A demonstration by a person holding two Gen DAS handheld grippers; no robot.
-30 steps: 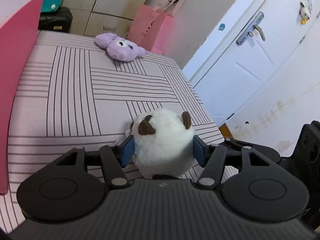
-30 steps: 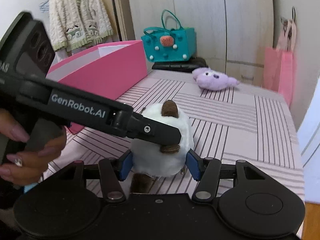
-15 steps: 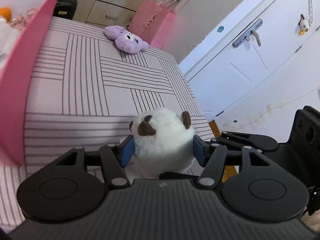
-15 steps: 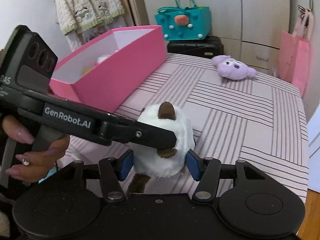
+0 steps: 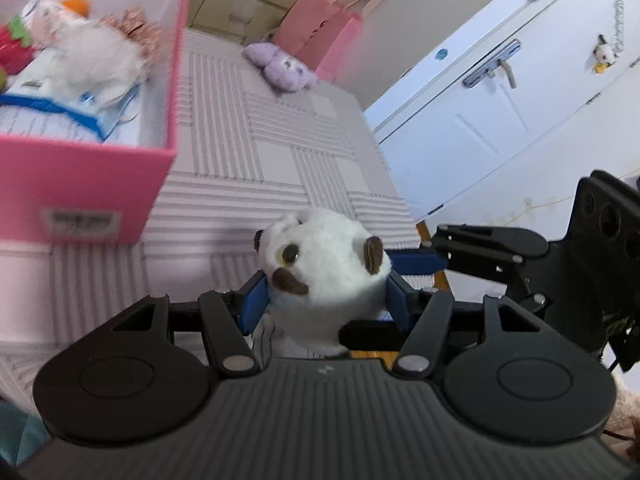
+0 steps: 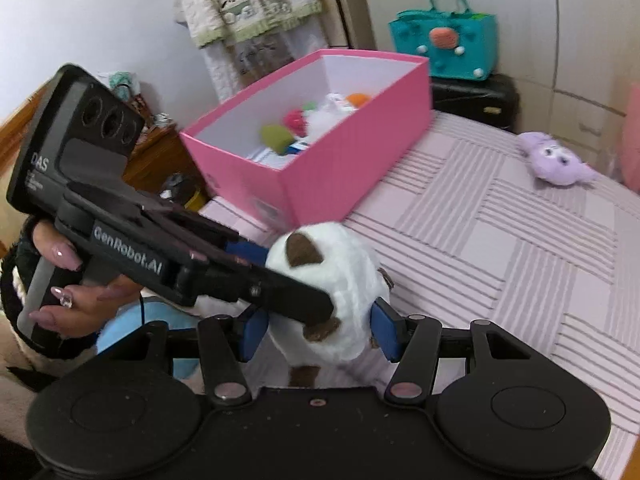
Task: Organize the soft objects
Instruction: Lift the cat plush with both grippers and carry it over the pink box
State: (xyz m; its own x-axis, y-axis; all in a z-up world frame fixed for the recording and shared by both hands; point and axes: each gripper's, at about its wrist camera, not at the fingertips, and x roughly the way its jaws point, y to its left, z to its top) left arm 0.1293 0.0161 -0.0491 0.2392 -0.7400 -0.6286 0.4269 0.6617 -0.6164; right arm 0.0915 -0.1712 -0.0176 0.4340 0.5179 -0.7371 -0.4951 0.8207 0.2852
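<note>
The round white-and-brown plush toy is clamped between the half-open left gripper and right gripper; a hand on the left grip is shown by the right view only

The left wrist camera sat just behind its own hand-held gripper, looking forward and down along the fingers, close to the white plush toy and facing the white door. The right wrist camera sat likewise behind the right hand-held gripper, angled down, facing the wardrobe wall. Both views shared the white plush toy, the striped bed, the pink box and the purple plush. Each view also caught the other hand-held gripper from the side.
</note>
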